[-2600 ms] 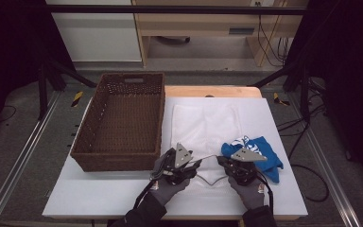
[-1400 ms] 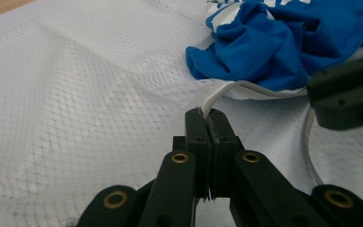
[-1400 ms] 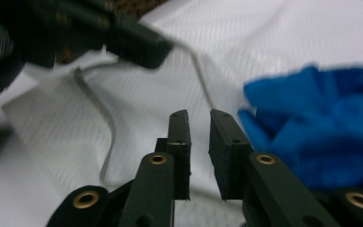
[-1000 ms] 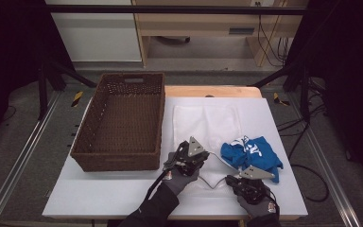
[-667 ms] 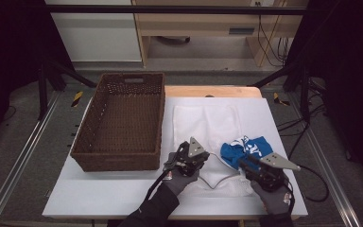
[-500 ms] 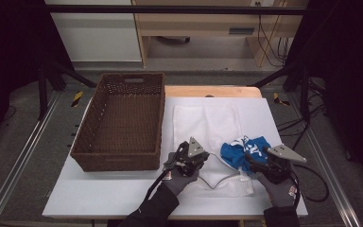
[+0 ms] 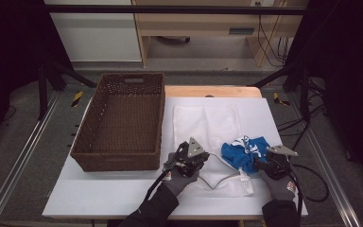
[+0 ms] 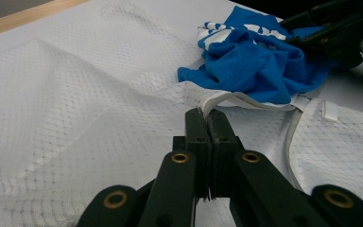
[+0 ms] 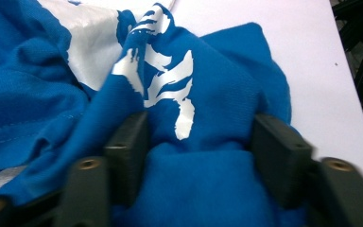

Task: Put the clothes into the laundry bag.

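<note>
Moved: right gripper (image 7: 261,165) — a couple of seconds back it sat at the near-left edge of the blue garment (image 7: 244,152); it has since swung round to the garment's right side and pushed in from there.
Left gripper (image 7: 203,160): it slid right toward the middle of the mesh and has barely shifted in the last second.
Left gripper grip: jaws pressed together on the white hem of the mesh laundry bag (image 8: 66,118), the rim lifted into a small ridge at the jaw tips — seen plainly in the left gripper view (image 8: 207,124).
Right gripper grip: jaws spread wide in the right gripper view (image 9: 198,142), with a thick fold of blue cloth bulging between them; not yet closed on it.
Blue garment: crumpled on the mesh bag's right part, just beside the raised hem, a white print (image 9: 168,85) on top.
Mesh bag: spread flat on the white table (image 7: 99,198), right of the wicker basket (image 7: 123,118), which stands empty.
Meaning: this looks like the bagging step — one side holds the mouth open, the other is set to take the garment.
Next, as a judgement: close on the fold, then carry it toward the lifted hem.
Risk: the fold is bulky, so the jaws may catch only a loose layer.
</note>
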`<action>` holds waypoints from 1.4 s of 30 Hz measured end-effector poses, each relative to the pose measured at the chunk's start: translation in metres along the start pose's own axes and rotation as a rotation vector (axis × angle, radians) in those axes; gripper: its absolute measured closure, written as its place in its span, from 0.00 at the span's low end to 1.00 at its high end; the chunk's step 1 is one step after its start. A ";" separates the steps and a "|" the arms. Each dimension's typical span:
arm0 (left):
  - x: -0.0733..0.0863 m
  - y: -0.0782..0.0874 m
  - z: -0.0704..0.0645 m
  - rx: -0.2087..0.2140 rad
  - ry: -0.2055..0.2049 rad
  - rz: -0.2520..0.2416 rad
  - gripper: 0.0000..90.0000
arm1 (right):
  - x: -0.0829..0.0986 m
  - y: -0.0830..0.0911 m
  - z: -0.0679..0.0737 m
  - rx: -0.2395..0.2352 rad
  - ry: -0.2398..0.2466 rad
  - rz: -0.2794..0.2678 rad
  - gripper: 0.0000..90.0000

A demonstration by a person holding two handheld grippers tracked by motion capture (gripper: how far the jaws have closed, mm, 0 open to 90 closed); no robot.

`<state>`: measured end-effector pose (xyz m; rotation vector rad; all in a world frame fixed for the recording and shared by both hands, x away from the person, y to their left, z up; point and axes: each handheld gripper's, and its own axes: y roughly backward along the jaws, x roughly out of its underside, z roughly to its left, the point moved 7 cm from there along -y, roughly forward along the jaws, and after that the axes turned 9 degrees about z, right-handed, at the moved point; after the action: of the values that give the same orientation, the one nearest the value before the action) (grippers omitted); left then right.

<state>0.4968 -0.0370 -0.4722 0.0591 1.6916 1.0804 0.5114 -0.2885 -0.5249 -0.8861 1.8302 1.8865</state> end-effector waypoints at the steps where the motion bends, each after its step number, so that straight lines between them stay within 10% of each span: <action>1: 0.000 0.000 0.000 0.002 0.001 0.000 0.99 | 0.000 0.001 0.000 -0.006 -0.006 -0.002 0.60; 10: -0.001 -0.001 0.001 0.009 0.025 0.003 0.99 | -0.011 0.033 0.003 -0.084 -0.002 -0.112 0.75; 19: -0.003 -0.001 0.006 0.011 0.068 0.006 0.99 | -0.024 0.097 0.049 -0.263 0.135 -0.297 0.75; 30: -0.012 0.003 0.006 0.008 0.082 -0.005 0.99 | -0.002 0.082 0.128 -0.428 0.317 -0.200 0.74; 42: -0.015 0.007 -0.005 0.033 0.064 -0.026 0.99 | 0.006 0.029 0.161 -0.373 0.335 -0.055 0.72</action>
<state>0.4962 -0.0435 -0.4558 0.0232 1.7630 1.0447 0.4588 -0.1334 -0.5135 -1.4377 1.6240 2.1894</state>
